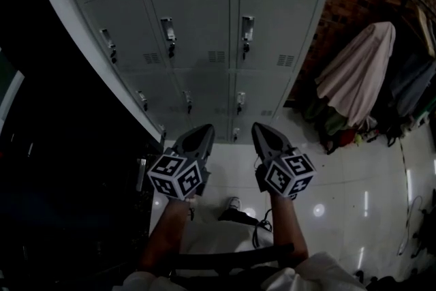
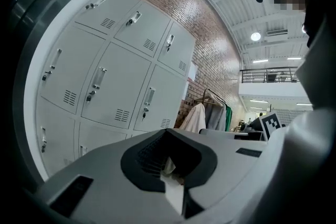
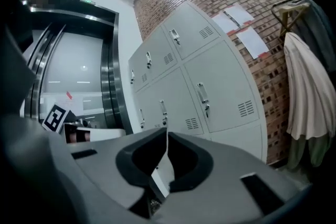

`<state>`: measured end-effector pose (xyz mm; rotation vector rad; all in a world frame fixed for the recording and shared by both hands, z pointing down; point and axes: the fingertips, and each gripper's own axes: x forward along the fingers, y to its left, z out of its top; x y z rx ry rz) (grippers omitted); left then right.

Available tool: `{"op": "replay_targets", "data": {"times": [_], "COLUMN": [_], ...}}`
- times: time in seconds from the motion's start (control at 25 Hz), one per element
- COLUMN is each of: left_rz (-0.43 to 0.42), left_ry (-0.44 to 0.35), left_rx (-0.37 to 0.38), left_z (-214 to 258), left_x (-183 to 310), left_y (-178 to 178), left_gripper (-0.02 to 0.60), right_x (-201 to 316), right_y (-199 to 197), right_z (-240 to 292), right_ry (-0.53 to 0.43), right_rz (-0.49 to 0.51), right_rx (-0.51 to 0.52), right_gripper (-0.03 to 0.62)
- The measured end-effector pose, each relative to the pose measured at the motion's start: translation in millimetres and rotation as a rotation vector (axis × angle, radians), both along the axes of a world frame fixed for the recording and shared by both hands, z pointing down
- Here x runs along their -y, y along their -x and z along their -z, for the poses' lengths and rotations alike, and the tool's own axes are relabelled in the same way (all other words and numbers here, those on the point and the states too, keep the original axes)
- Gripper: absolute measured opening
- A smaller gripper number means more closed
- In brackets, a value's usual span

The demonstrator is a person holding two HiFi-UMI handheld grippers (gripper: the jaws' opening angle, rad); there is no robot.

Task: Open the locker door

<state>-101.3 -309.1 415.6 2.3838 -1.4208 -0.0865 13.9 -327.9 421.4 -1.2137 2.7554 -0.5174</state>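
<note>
The locker bank (image 1: 225, 24) stands on the far side with every door shut. Both grippers are well apart from it, held side by side over the floor (image 1: 354, 174).

The largest risk, as I judge it, is that nothing marks which door is meant, so the reach could land on the wrong one. Next, the latch handles (image 1: 247, 29) are narrow, with keys hanging below them. Jaws arriving off-centre would likely slip off or knock a key. The left gripper (image 1: 203, 129) has its jaws together and empty. The right gripper (image 1: 262, 127) likewise has its tips meeting with nothing between them, so either must part before it can take a handle. A door swinging out could also strike the other gripper if it waits close by.

The floor between the person and the lockers is open. At the right, hanging coats (image 1: 357, 71) and the brick wall (image 1: 340, 17) hem in the bank's end. At the left, its white side edge (image 1: 88, 44) gives onto darkness I cannot read.
</note>
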Motion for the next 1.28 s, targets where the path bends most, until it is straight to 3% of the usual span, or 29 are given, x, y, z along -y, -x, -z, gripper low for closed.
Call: {"op": "replay_targets", "data": {"times": [0.16, 0.32, 0.4, 0.84, 1.28], "left_rz": [0.019, 0.033, 0.037, 0.008, -0.067], "left_ry": [-0.001, 0.010, 0.018, 0.049, 0.047], "left_rx": [-0.002, 0.013, 0.020, 0.049, 0.042], "left_z": [-0.9, -3.1, -4.2, -16.4, -20.1], "left_x": [37.0, 62.0, 71.3, 138.3, 220.4], "left_y": [-4.9, -7.0, -7.7, -4.3, 19.5], "left_gripper": [-0.005, -0.005, -0.005, -0.003, -0.003], "right_x": [39.5, 74.5, 88.5, 169.2, 280.7], "right_y": [-5.1, -3.2, -0.4, 25.4, 53.9], "right_z": [2.1, 3.1, 5.5, 22.4, 43.0], "right_ry": [-0.020, -0.015, -0.015, -0.091, -0.143], "right_rz": [0.003, 0.030, 0.044, 0.008, -0.116], "right_rx": [-0.004, -0.005, -0.005, -0.070, -0.141], "right_gripper": [0.034, 0.170, 0.206, 0.232, 0.239]}}
